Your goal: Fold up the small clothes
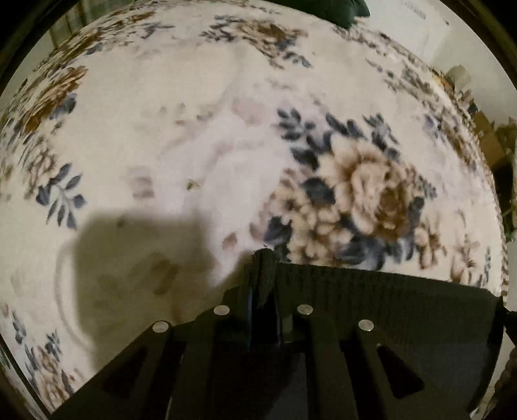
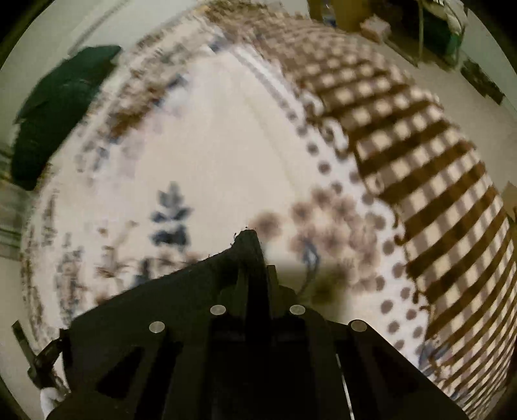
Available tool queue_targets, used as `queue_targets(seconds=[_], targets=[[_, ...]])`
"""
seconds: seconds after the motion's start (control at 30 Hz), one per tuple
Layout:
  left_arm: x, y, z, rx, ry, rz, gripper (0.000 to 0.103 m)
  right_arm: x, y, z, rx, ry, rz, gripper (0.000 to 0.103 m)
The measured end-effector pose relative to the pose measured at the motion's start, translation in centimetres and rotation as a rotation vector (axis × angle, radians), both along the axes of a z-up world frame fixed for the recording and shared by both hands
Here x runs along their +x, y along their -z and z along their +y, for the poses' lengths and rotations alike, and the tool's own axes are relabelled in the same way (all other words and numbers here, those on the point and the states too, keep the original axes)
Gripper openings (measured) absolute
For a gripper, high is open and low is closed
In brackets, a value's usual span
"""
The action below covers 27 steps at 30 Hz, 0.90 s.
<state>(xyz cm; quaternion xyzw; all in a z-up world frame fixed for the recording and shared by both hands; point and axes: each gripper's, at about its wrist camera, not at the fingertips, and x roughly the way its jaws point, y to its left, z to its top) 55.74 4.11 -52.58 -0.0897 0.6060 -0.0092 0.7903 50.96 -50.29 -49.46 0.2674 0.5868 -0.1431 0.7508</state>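
A dark knit garment [image 1: 371, 297] hangs stretched between my two grippers, above a floral blanket [image 1: 194, 145]. My left gripper [image 1: 263, 258] is shut on one corner of it; the cloth spreads to the right from the jaws. In the right wrist view my right gripper [image 2: 247, 239] is shut on the other corner of the same dark garment [image 2: 155, 300], which spreads to the left. The rest of the garment is hidden below both cameras.
The floral blanket [image 2: 210, 145] covers the bed. A brown-and-cream checked blanket [image 2: 420, 155] lies at its right side. Another dark green garment [image 2: 55, 113] lies at the bed's far left edge, also seen in the left wrist view [image 1: 339, 9]. Boxes and clutter [image 2: 436, 29] stand beyond.
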Motion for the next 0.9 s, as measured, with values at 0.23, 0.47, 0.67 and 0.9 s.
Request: queue_targets(seconds=[0.23, 0.47, 0.67, 0.9], targets=[[-2.1, -5.5, -0.6, -0.031, 0.029, -0.098, 0.016, -1.2, -0.2, 0.0, 0.099, -0.004, 0.010, 0.051], [-10.3, -11.4, -2.0, -0.061, 0.023, -0.198, 0.100, -10.3, -6.5, 1.6, 0.132, -0.041, -0.088, 0.103], [-21.8, -10.0, -1.1, -0.125, -0.094, -0.056, 0.100, -23.8, -5.3, 2.2, 0.328, 0.158, -0.064, 0.103], [-28.6, -2.1, 2.6, -0.357, -0.448, 0.092, 0.100, -30.5, 3.3, 4.0, 0.526, 0.323, -0.056, 0.103]])
